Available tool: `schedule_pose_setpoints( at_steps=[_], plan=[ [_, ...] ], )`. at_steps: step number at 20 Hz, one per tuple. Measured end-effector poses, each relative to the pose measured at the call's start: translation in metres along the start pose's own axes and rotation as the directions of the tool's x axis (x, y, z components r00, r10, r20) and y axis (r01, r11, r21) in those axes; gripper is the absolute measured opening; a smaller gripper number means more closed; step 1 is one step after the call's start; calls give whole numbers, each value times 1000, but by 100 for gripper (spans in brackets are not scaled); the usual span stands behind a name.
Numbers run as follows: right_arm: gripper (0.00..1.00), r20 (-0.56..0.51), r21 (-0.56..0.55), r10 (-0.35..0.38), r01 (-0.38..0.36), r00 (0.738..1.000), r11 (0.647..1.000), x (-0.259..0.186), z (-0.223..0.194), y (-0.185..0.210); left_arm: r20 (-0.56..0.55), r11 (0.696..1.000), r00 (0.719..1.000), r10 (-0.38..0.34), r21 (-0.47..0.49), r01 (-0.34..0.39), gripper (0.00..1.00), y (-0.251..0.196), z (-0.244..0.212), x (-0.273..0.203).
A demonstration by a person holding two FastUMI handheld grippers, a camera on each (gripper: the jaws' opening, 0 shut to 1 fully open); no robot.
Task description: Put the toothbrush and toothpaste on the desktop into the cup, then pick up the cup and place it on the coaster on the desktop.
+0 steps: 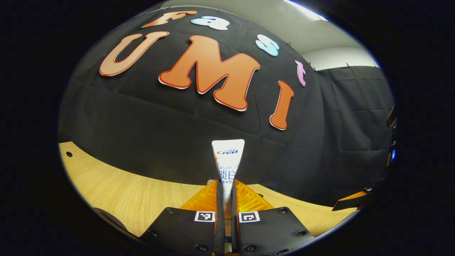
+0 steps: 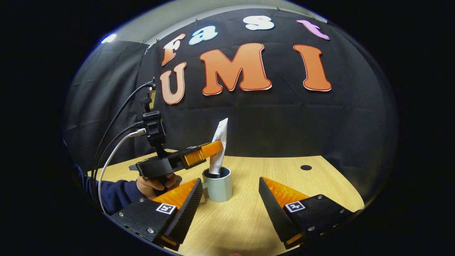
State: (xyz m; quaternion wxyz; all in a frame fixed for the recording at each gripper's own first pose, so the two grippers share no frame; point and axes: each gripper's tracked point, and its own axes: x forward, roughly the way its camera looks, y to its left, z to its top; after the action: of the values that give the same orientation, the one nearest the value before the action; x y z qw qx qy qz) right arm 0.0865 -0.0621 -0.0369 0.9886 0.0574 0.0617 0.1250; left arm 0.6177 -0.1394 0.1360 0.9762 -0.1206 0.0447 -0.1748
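A white toothpaste tube (image 1: 228,156) stands upright between my left gripper's (image 1: 226,186) fingers, which are shut on its lower part. In the right gripper view the same tube (image 2: 219,142) leans slightly, and its bottom end is inside the pale grey-green cup (image 2: 217,188) on the wooden desktop. There the left gripper (image 2: 213,147) reaches in from the left, just above the cup's rim. My right gripper (image 2: 231,180) is open with nothing between its fingers. It stays low over the desktop, just in front of the cup.
A hand with a dark sleeve (image 2: 156,183) holds the left gripper, and cables (image 2: 113,142) trail up from it. The wooden desktop (image 2: 249,220) has a small dark hole (image 2: 305,167) at the back right. Black cloth walls close the back and sides.
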Motion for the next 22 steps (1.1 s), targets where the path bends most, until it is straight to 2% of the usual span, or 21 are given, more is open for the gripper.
schedule_pose_setpoints(
  at_steps=[4, 6, 10, 12, 13, 16, 17, 18, 19, 20, 21, 22],
  plan=[
    [96, -11, 10, -8, 8, 1000, 1000, 0, -4, -3, -29, 1000, 1000, 7, 21, -7, 11, 1, -15, 3],
    [96, -15, 13, -6, 6, 1000, 1000, 3, -6, -3, -52, 999, 999, 2, 48, 1, 16, -3, -24, -5],
    [96, -34, 39, -16, 18, 999, 999, 7, -11, -5, -97, 999, 995, -32, 23, 35, 21, -9, -34, -13],
    [96, -44, 47, -27, 29, 999, 998, 8, -12, -5, -124, 999, 992, -25, 33, 30, 27, -7, -34, -18],
    [96, -49, 53, -30, 32, 998, 998, 9, -13, -5, -105, 999, 994, -22, 34, 25, 32, -5, -27, -25],
    [96, -74, 72, -25, 30, 997, 997, 11, -10, 2, -90, 998, 996, -24, 51, 29, 41, -6, -7, -41],
    [96, -81, 79, -22, 28, 996, 996, 11, -9, 5, -104, 998, 994, -18, 62, 25, 53, -5, -6, -47],
    [96, -94, 85, -21, 30, 995, 996, 13, -8, 8, -117, 997, 993, -10, 70, 19, 58, -3, -3, -54],
    [96, -111, 90, -23, 33, 994, 995, 15, -7, 10, -115, 997, 993, 8, 71, 0, 73, 1, 2, -63],
    [96, -136, 91, -30, 43, 990, 995, 17, -9, 12, -100, 998, 995, 24, 58, -18, 82, 6, 11, -72],
    [96, -160, 89, -37, 52, 986, 995, 17, -9, 13, -87, 998, 995, 38, 45, -34, 78, 9, 18, -82],
    [96, -174, 84, -40, 56, 984, 995, 17, -8, 14, -80, 998, 996, 50, 35, -47, 83, 13, 26, -92]
  ],
)
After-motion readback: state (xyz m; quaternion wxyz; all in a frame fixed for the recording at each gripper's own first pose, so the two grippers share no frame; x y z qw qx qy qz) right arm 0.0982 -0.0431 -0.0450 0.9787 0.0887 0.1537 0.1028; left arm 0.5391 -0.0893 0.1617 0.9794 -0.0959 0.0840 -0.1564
